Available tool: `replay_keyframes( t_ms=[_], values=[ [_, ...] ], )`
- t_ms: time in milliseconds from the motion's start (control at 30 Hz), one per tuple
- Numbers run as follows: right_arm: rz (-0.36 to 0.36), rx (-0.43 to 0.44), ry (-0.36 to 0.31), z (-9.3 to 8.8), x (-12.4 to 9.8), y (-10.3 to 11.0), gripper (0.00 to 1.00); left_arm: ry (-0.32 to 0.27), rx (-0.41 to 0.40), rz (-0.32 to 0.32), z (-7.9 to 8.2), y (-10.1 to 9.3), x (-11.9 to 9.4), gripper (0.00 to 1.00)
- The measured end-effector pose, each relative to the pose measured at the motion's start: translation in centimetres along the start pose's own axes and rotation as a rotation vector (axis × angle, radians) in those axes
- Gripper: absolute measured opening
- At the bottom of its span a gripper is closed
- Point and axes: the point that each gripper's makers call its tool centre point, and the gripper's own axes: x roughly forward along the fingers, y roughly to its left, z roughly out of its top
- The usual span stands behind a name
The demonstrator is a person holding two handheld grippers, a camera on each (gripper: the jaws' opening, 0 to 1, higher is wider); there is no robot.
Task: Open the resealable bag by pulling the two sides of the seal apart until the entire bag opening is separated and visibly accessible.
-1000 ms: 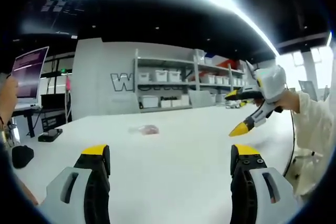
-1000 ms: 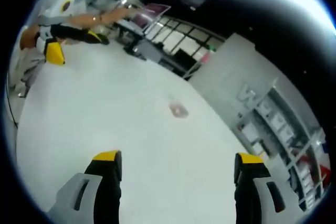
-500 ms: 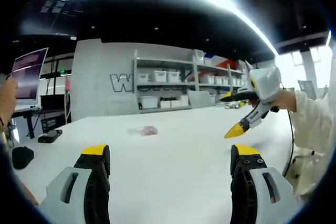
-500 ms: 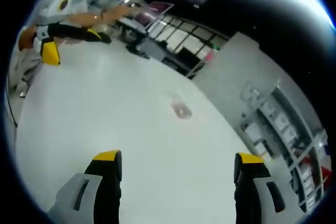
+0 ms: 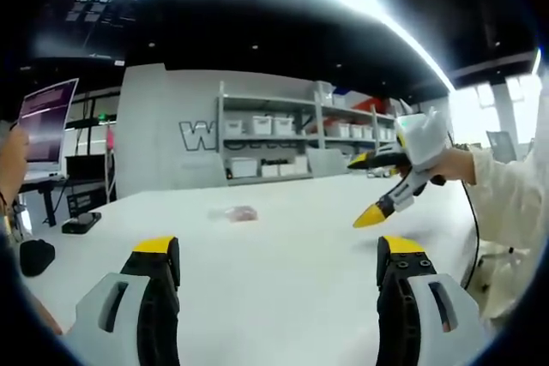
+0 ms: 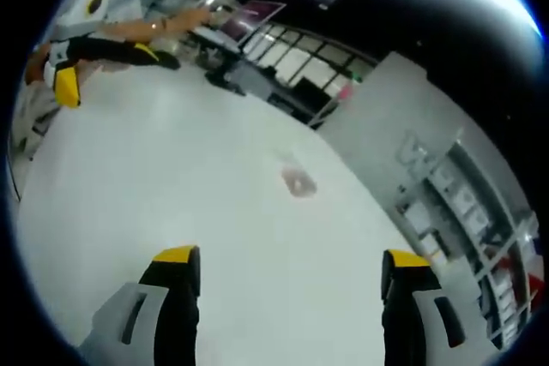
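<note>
A small clear resealable bag (image 5: 237, 213) with something pinkish inside lies flat on the white table (image 5: 283, 289), far ahead of both grippers; the right gripper view has the bag (image 6: 297, 182) mid-table. My left gripper (image 5: 279, 256) hovers over the near table, jaws wide apart and empty. In the left gripper view my right gripper (image 5: 371, 189) comes in from the right, held by a hand in a white sleeve, open. In its own view the right gripper (image 6: 290, 263) is open and empty, and the left gripper (image 6: 111, 70) sits at the far upper left.
A grey wall with shelving full of white bins (image 5: 274, 139) stands behind the table. A monitor (image 5: 47, 122) on a stand is at the left, with dark items (image 5: 81, 221) on the table's left edge. A person (image 6: 111, 6) stands at the table's far end.
In the left gripper view the right gripper has drifted leftward and a little lower over the table. The bag has not moved; the left gripper has held still.
</note>
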Motion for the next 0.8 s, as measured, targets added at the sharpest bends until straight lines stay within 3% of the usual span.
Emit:
replay_keyframes(
  t_ms=[600, 800],
  values=[
    [-0.024, 0.144, -0.076, 1.1, 1.4, -0.5, 0.87, -0.003, 0.000, -0.003, 0.1, -0.2, -0.2, 0.94],
    [-0.019, 0.166, -0.074, 1.2, 2.3, -0.2, 0.86, -0.003, 0.002, -0.004, 0.1, -0.2, -0.1, 0.94]
  ],
)
